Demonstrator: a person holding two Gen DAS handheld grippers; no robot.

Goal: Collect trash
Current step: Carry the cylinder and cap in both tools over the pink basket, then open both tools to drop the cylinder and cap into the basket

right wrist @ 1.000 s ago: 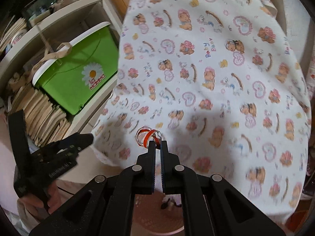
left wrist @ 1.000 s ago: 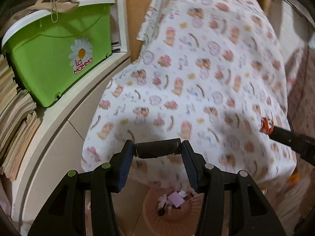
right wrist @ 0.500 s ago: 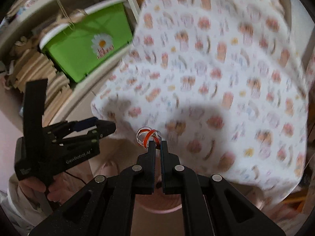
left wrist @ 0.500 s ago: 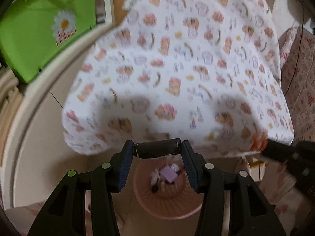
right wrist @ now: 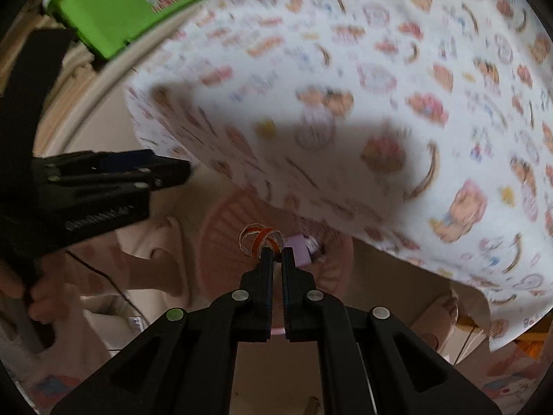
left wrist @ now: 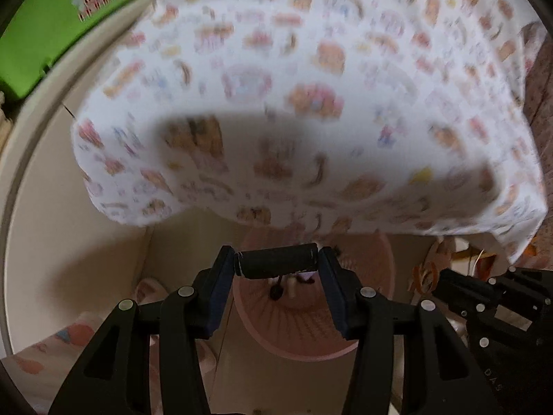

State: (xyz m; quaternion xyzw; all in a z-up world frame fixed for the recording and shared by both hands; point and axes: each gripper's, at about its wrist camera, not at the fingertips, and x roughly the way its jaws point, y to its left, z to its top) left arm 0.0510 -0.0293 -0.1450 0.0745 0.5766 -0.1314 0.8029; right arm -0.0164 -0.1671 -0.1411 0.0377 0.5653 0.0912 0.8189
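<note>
A black cylinder [left wrist: 275, 260] is clamped between the blue-padded fingers [left wrist: 218, 283] of the left gripper [left wrist: 275, 269], the jaws held about half apart by it; its long axis runs crosswise from pad to pad, level in the left wrist view, with one flat end against each pad. A curled strip of orange-and-white wrapper [right wrist: 258, 239] is pinched at the tips of the right gripper [right wrist: 275, 254], whose jaws are drawn together on it with only a thin slit left between them; the strip loops up and to the left beyond the tips. Both pieces are held above a pink ribbed wastebasket [left wrist: 366, 342] standing on the floor below. Inside the basket a lilac scrap [right wrist: 298, 249] and some small dark bits [left wrist: 276, 292] are seen; the rest of the contents cannot be made out. In the left wrist view the right gripper [left wrist: 436, 278] is seen at the right edge with the orange wrapper [left wrist: 422, 275] at its tip, beside the basket's rim. The basket's far side is overhung by a white cloth printed with teddy bears [left wrist: 311, 97], which is blurred. A green plastic bin with a daisy logo [right wrist: 138, 3] is seen on a shelf at the upper left. The left gripper [right wrist: 179, 173] is held by a hand [right wrist: 38, 301] at the left of the right wrist view.
</note>
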